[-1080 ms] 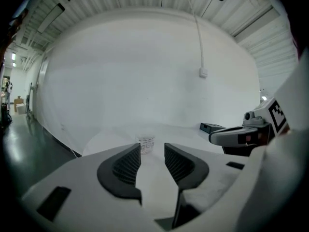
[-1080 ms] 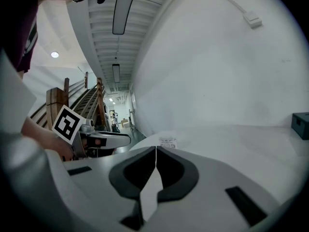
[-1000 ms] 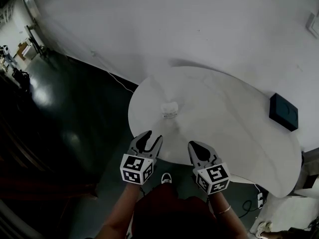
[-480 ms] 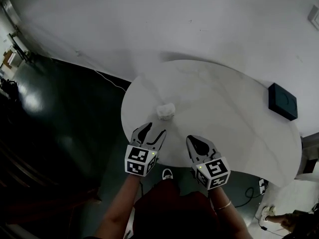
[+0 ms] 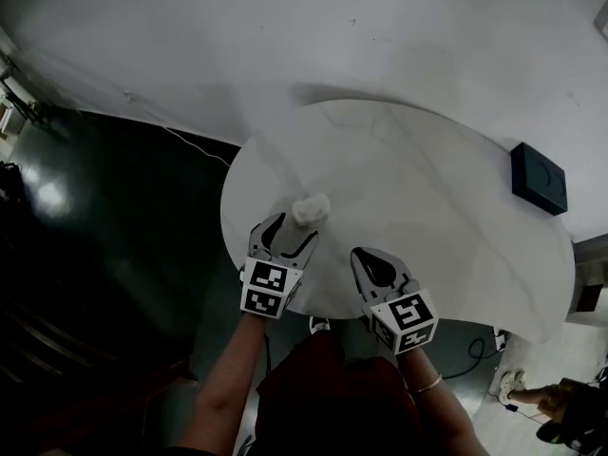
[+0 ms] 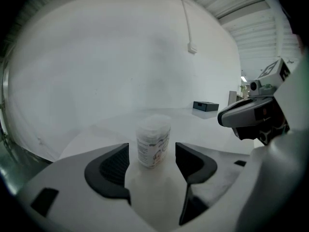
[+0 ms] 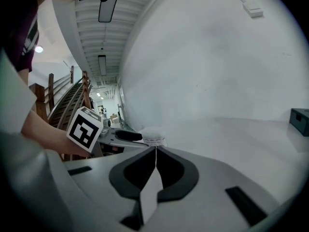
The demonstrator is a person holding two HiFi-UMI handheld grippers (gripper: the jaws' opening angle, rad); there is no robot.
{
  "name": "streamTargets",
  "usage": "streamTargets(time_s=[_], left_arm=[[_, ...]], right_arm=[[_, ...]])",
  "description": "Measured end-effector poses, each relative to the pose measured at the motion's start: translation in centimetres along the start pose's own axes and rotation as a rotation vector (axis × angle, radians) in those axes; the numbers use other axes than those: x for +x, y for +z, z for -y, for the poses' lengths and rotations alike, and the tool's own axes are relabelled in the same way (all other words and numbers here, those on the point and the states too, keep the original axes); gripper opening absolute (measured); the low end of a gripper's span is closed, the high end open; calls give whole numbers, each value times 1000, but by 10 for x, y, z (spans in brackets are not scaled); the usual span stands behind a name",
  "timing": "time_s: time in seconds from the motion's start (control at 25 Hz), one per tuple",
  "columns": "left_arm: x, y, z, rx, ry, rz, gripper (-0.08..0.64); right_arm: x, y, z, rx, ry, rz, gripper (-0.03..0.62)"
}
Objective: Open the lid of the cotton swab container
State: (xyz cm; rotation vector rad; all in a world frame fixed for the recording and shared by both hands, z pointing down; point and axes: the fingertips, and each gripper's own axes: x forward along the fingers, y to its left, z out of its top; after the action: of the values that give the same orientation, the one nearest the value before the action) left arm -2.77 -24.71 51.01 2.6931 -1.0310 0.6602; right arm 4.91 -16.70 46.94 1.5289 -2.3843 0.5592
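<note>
The cotton swab container (image 5: 311, 208) is a small pale tub with its lid on, upright near the left edge of the round white table (image 5: 427, 217). My left gripper (image 5: 292, 229) sits just short of it. In the left gripper view the container (image 6: 153, 140) stands in line with the gap of the left gripper (image 6: 152, 153), touching neither pad. Those jaws have just been opening and now stand wide. My right gripper (image 5: 366, 256) is shut and empty, to the right of the container. The right gripper view shows the closed tips of the right gripper (image 7: 155, 149) with the container (image 7: 153, 140) beyond them.
A black box (image 5: 538, 179) lies at the table's far right edge, also seen as the black box (image 6: 205, 106) in the left gripper view. Dark floor (image 5: 114, 217) drops away left of the table. A white wall runs behind. A cable crosses the floor by the wall.
Both grippers moved forward from the near table edge toward the container. The left gripper's jaws spread wider and now sit close to the container.
</note>
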Motion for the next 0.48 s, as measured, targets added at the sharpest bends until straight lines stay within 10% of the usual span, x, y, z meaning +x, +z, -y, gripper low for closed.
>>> streamTargets(time_s=[0.48], left_arm=[[36,4,-1,65,-82,-33,284]], right_arm=[[15,-3,9,11,-6,-30,17]])
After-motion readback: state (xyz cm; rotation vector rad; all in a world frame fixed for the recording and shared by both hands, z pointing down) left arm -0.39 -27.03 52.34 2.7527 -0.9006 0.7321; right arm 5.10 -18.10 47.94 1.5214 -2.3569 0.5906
